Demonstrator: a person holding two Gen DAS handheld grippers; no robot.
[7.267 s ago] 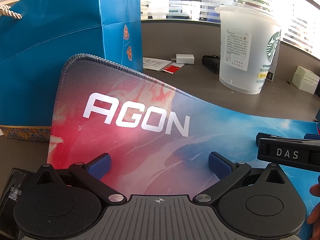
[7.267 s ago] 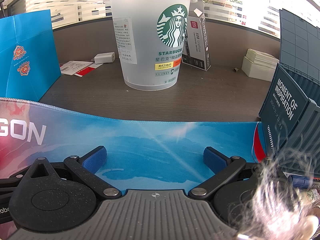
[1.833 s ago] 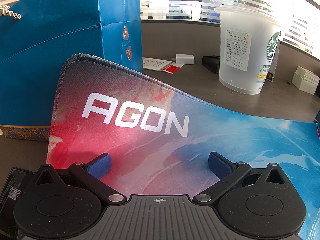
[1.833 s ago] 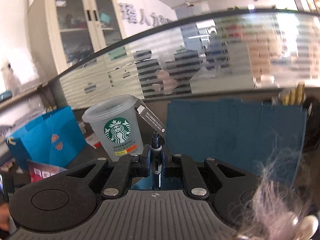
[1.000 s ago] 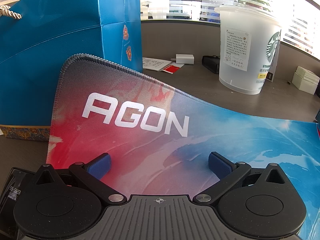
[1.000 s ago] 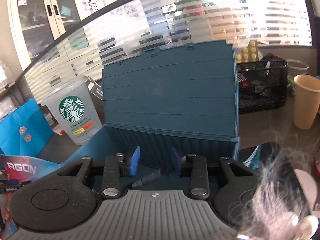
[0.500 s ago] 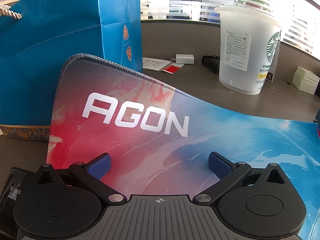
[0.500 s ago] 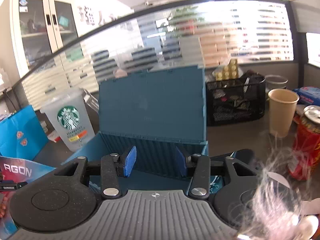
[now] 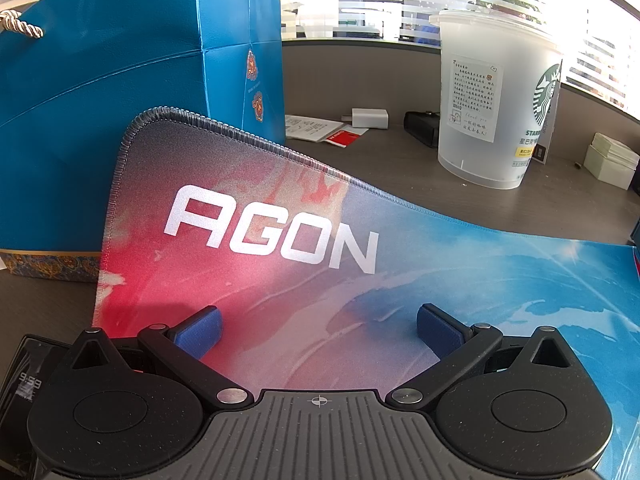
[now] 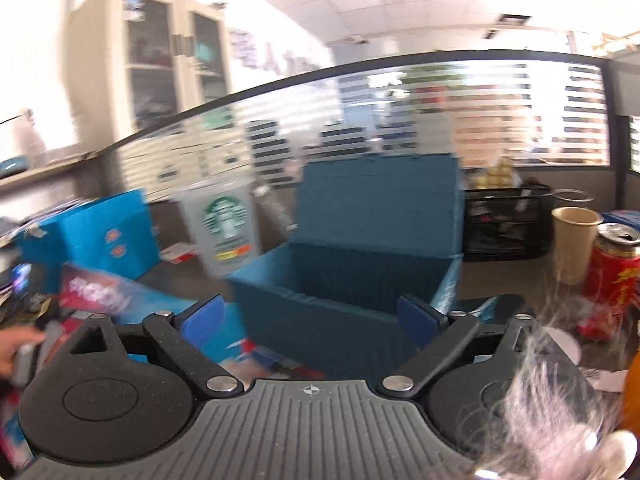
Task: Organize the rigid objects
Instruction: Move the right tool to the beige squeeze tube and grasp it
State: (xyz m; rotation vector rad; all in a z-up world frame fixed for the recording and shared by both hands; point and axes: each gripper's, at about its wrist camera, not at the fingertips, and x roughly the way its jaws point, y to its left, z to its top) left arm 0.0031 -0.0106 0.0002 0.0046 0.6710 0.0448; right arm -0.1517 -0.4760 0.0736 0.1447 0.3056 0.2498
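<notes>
Your right gripper, jaws just opened wide and empty, faces the open blue storage box, whose raised lid blocks what lies behind. Your left gripper gapes empty over the AGON mat; motion blur hides the box's contents.

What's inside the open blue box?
The blue box stands open with its lid up. Only ribbed inner walls show; its front wall hides the bottom, so any contents can't be seen.
</notes>
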